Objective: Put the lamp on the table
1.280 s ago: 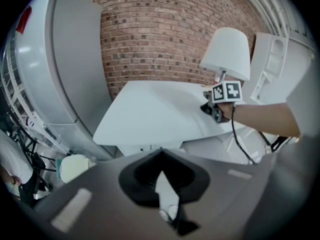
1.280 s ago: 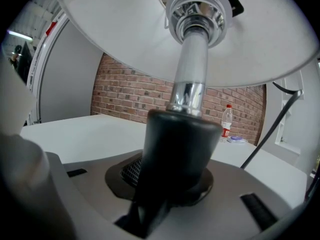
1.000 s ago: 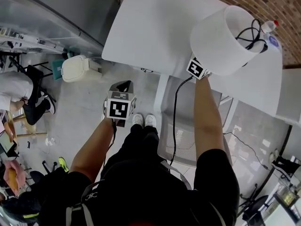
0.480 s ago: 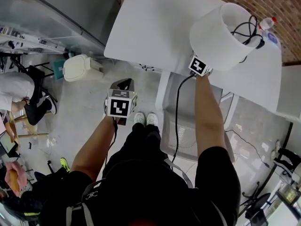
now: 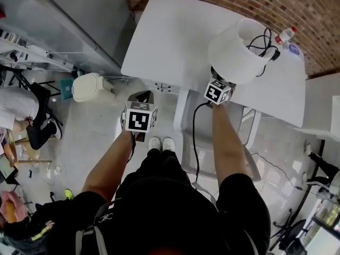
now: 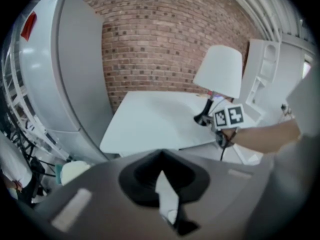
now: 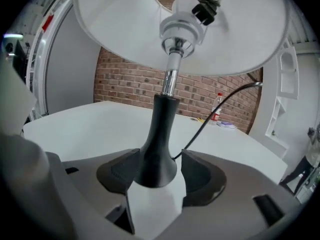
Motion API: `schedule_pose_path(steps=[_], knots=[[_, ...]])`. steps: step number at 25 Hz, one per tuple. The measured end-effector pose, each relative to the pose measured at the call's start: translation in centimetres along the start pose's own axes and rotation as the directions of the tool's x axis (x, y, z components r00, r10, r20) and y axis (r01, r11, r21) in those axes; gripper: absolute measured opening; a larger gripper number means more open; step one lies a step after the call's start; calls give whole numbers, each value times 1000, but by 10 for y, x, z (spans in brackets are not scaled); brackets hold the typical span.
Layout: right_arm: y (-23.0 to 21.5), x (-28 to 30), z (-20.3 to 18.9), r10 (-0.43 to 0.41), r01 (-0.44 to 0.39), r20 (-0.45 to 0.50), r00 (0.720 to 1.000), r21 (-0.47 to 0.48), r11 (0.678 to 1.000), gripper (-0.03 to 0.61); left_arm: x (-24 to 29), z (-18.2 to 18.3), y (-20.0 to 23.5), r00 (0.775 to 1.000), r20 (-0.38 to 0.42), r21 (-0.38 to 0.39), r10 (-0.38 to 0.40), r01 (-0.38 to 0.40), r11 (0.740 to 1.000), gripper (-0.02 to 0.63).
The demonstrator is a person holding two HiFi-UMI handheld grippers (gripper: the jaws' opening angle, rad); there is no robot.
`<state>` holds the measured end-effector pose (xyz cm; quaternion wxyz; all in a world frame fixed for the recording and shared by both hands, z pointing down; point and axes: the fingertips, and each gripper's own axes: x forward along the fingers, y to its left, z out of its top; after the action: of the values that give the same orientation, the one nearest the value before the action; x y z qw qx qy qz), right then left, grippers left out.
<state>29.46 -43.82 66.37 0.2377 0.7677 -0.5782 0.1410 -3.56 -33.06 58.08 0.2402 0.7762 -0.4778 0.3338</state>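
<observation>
The lamp (image 5: 234, 54) has a white shade and a black flared foot, and it stands upright on the white table (image 5: 170, 41) near its front edge. Its black cord is partly coiled in the top of the shade and partly hangs down past the chair. My right gripper (image 5: 218, 77) is at the foot. In the right gripper view the black stem (image 7: 160, 134) stands between the jaws of the right gripper (image 7: 157, 171), which are opening, with a slim gap on each side. My left gripper (image 5: 140, 96) hovers over the floor, left of the table, shut and empty. In the left gripper view the lamp (image 6: 220, 71) shows ahead.
A plastic bottle (image 5: 284, 34) and small items lie at the table's far right by the brick wall (image 5: 297, 4). A grey chair (image 5: 234, 137) stands under the table's front edge. A white bin (image 5: 87, 87) sits on the floor at left, with a person (image 5: 16, 105) farther left.
The lamp has settled from a tilt to upright on the table. The right gripper stays at its foot. The left gripper has barely moved.
</observation>
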Motion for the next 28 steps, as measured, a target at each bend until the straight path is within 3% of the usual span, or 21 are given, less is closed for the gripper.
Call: schedule_pose_path(steps=[3,8,9,12,16,21,28], knots=[[-3,-27,-9,-6,7,-31,999,28,1000,238,-9,12,-5,1000,25,2,-14,14,1000,-2],[-3,-79,-2,-8,15,-70,998,99,995,19,-19,35,-21,995,74,-2,-61,61,998,-1],[-2,-91,2,-10,19,-81,997,112,994,7,-20,40,-27,993,84,-9,-77,78,997,-2],[12,-124,26,31,-16,-78,997,192,981,0,-28,58,-46,984,122,-13,-127,130,991,-2],[33,-169,74,135,-130,-2,991,268,955,-2,-45,85,-68,968,180,41,-174,170,985,-2],[47,-225,125,236,-257,117,965,230,939,-2,-69,114,-81,947,247,86,-205,189,978,-2],[46,-266,159,248,-283,209,946,163,945,-2,-91,131,-97,925,294,129,-241,212,969,-2]])
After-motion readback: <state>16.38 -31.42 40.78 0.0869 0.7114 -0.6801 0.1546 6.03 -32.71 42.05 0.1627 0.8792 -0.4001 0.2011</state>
